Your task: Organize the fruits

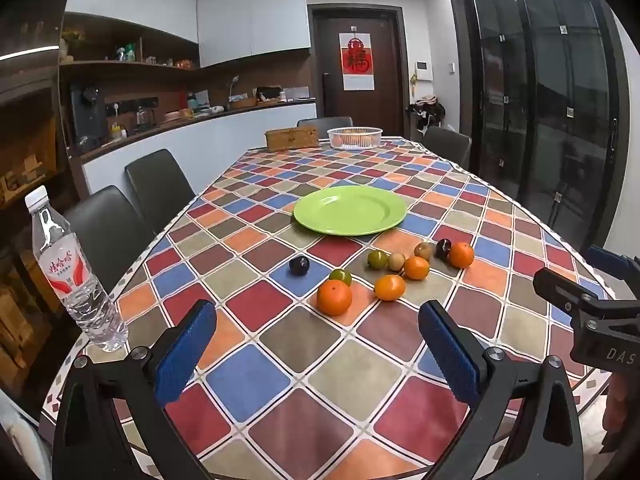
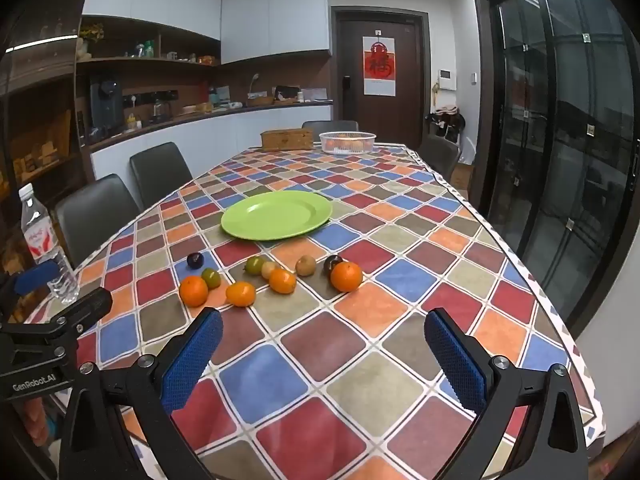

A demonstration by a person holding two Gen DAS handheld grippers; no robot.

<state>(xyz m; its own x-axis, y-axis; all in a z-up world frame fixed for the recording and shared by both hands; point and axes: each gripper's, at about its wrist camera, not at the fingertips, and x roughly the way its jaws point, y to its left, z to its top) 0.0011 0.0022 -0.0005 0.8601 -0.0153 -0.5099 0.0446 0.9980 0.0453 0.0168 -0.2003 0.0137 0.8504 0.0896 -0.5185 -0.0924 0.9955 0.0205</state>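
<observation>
Both tongs spread wide, empty: left tongs (image 1: 318,354), right tongs (image 2: 324,358). Round orange tangerines and small green, brown, dark fruits (image 1: 390,287) scattered on checkered tabletop (image 1: 280,380) ahead, short of round green plate (image 1: 350,210). Nearest tangerine (image 1: 334,297) dead ahead of left tongs; left nearer.

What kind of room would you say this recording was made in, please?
Most likely a home kitchen-dining room: a long dining table with a checked cloth and chairs, a counter crowded with kitchen items, and wall cabinets above.
</observation>
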